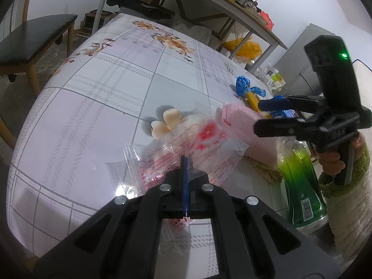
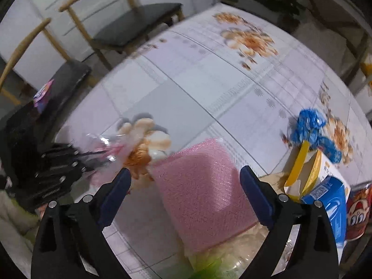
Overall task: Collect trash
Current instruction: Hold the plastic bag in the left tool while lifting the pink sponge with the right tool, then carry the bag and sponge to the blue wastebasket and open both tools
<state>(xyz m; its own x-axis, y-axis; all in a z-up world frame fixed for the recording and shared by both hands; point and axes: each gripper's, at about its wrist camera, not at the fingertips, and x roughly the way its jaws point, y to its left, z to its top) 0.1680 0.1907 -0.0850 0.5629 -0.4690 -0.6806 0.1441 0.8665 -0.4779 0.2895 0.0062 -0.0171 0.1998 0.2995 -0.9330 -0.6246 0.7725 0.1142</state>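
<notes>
Left gripper (image 1: pixel 186 162) is clamped on the clear red-printed plastic bag (image 1: pixel 186 148); right gripper (image 2: pixel 186 193) gapes wide around the pink foam sheet (image 2: pixel 200 186). Advance toward twelve o'clock, then pinch squarely.

Foam sheet (image 2: pixel 202 190) on table (image 2: pixel 186 93) — carton (image 2: pixel 325 186) right.

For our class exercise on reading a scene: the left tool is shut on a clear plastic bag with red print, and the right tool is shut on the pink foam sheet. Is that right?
Not quite. The left tool is indeed shut on the clear plastic bag, but the right tool is open: the right wrist view shows its fingers spread wide on either side of the pink foam sheet, not clamped on it.
</notes>
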